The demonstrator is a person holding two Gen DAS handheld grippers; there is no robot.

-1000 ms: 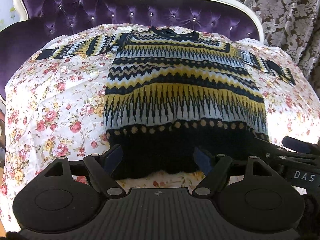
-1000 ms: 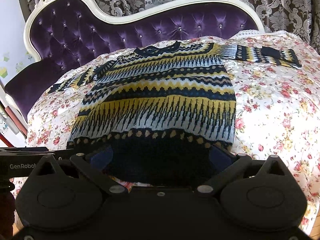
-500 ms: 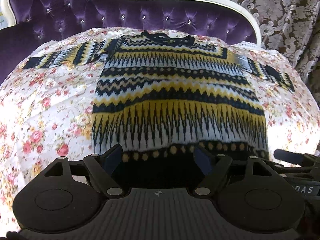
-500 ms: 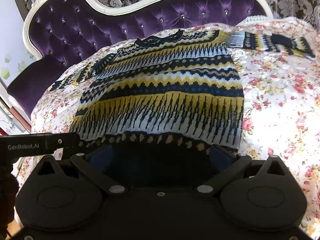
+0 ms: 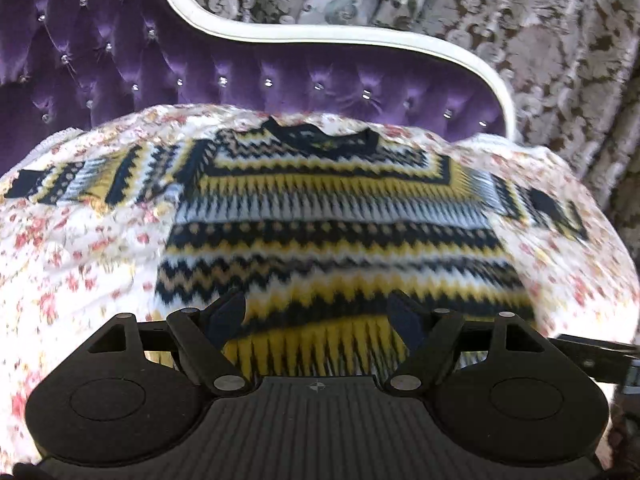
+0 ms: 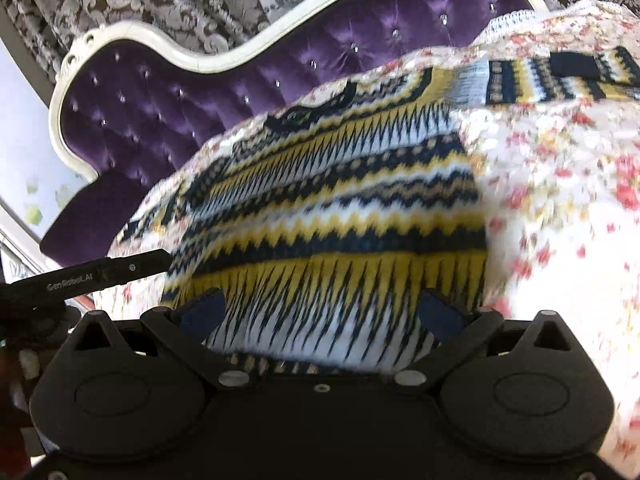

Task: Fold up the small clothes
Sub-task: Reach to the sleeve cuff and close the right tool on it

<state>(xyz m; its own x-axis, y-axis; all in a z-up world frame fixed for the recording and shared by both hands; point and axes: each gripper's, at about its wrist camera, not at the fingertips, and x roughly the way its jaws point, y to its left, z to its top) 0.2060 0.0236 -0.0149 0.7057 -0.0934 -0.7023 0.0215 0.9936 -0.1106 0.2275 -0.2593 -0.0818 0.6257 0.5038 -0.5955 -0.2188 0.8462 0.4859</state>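
Note:
A small knitted sweater [image 5: 332, 236] with yellow, navy and white zigzag bands lies flat on a floral bed cover [image 5: 80, 264], collar toward the headboard, both sleeves spread sideways. In the right wrist view the same sweater [image 6: 340, 200] fills the middle. My left gripper [image 5: 318, 312] hangs open above the sweater's lower body, with nothing between its blue pads. Likewise open, my right gripper [image 6: 320, 312] hovers over the striped lower part, its pads apart and empty. The sweater's hem is hidden under both gripper bodies.
A purple tufted headboard [image 5: 248, 76] with a white frame rises behind the bed, with patterned curtains [image 5: 540, 40] beyond it. The other gripper's black arm [image 6: 88, 276] shows at the left edge of the right wrist view. Bare floral cover [image 6: 560, 200] lies right of the sweater.
Both grippers have moved forward over the sweater, from its dark hem up to the striped body. The right wrist view has tilted. Both jaws stay as wide as before.

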